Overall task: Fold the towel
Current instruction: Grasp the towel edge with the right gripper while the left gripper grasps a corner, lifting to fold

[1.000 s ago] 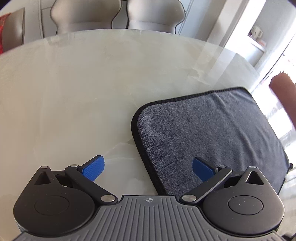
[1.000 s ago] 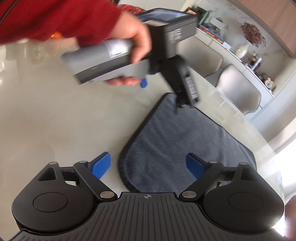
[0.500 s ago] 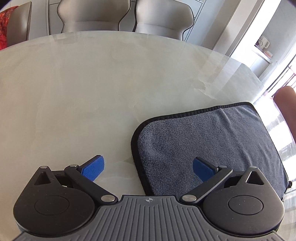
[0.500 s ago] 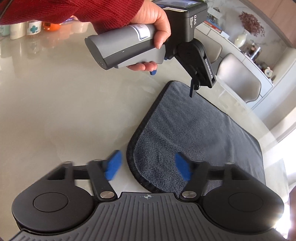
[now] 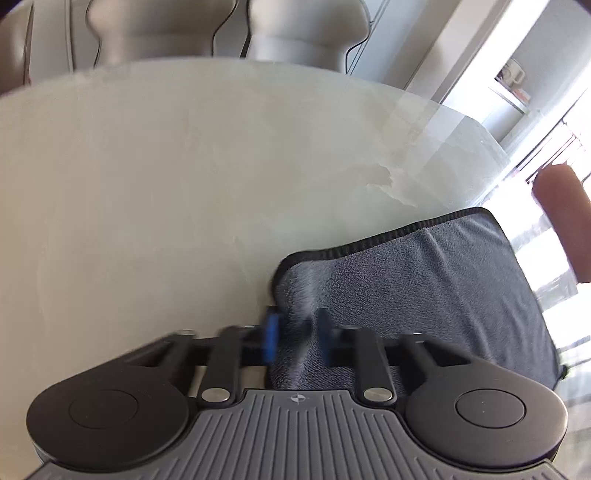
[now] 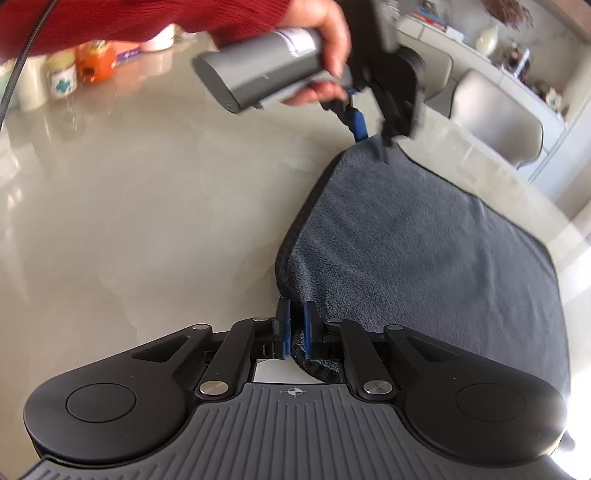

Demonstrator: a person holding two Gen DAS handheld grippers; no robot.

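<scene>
A grey towel [image 5: 424, 288] with black edging lies flat on the pale table [image 5: 184, 184]. My left gripper [image 5: 295, 338] is shut on the towel's corner, which bunches up between its blue pads. In the right wrist view the towel [image 6: 424, 240] spreads ahead and my right gripper [image 6: 295, 328] is shut on its near corner. The left gripper also shows there [image 6: 369, 127], held by a hand, pinching the far corner.
Two grey chairs [image 5: 306, 29] stand beyond the table's far edge. Jars and an orange container [image 6: 94, 62] sit at the table's far left in the right wrist view. A shelf with ornaments [image 6: 491, 37] runs along the wall.
Both grippers went from wide open to shut on a towel corner each. The left gripper came down onto the far corner, which has lifted slightly.
</scene>
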